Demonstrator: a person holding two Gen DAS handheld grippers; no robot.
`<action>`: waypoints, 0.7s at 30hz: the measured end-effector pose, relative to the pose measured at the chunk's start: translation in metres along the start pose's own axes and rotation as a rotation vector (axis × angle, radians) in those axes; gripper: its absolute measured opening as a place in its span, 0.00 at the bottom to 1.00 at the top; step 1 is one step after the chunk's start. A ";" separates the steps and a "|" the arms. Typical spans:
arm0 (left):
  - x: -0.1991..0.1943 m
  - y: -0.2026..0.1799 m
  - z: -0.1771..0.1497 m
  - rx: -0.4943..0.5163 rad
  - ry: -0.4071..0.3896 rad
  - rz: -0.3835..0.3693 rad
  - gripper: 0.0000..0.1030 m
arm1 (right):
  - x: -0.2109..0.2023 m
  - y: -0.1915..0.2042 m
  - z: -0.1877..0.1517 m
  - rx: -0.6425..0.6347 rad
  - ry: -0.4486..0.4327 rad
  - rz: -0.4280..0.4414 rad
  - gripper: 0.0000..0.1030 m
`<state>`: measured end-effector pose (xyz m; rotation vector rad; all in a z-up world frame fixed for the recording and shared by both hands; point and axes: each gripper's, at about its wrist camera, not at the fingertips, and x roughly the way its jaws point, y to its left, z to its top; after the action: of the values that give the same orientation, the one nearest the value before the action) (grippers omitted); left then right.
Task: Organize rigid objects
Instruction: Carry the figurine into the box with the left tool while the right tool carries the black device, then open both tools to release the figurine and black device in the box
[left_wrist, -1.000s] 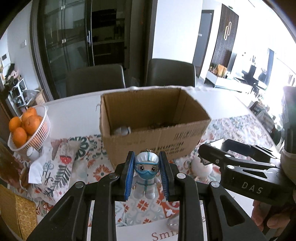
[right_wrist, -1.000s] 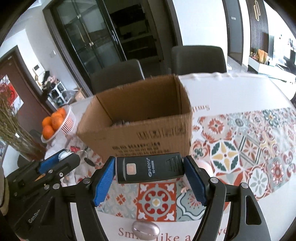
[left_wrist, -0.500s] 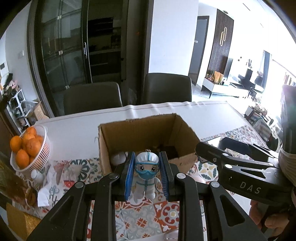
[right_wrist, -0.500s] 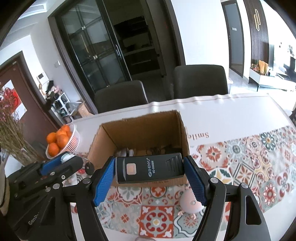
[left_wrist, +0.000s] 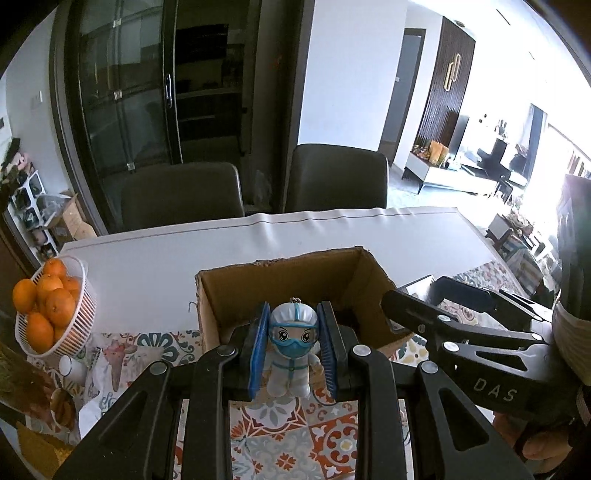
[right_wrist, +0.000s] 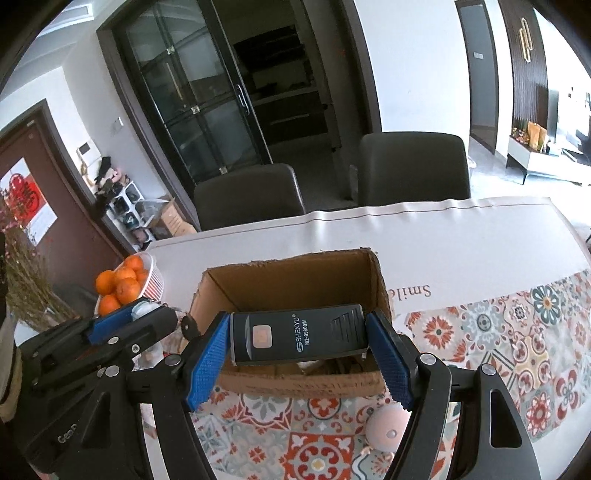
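My left gripper (left_wrist: 293, 350) is shut on a small white figurine with a blue mask and goggles (left_wrist: 291, 347), held upright above the near wall of the open cardboard box (left_wrist: 236, 280). My right gripper (right_wrist: 297, 349) is shut on a black SHENYU device (right_wrist: 299, 334), held crosswise over the same box (right_wrist: 295, 273). Each gripper shows in the other's view: the right one (left_wrist: 461, 343) at the box's right, the left one (right_wrist: 122, 325) at its left. The box's contents are mostly hidden.
A white basket of oranges (left_wrist: 48, 306) stands at the table's left. A pink egg-shaped toy (right_wrist: 386, 428) lies on the patterned tablecloth (right_wrist: 517, 332) in front of the box. Two dark chairs (left_wrist: 184, 195) stand behind the table. White cloth and small items lie at the left.
Both grippers have risen and moved forward with their objects, from in front of the box's outer wall to above its opening. The grips have not changed.
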<state>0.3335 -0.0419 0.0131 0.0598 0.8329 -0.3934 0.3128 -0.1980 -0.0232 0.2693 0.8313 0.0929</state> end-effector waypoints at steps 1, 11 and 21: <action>0.003 0.001 0.001 -0.001 0.006 0.000 0.26 | 0.003 0.000 0.003 -0.002 0.007 0.001 0.72; 0.037 0.011 0.012 0.008 0.077 0.014 0.26 | 0.036 0.001 0.018 -0.044 0.087 -0.021 0.72; 0.062 0.019 0.016 -0.015 0.127 0.013 0.27 | 0.060 -0.005 0.021 -0.034 0.153 -0.027 0.72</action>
<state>0.3891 -0.0470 -0.0231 0.0771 0.9603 -0.3739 0.3689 -0.1956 -0.0541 0.2206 0.9844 0.1029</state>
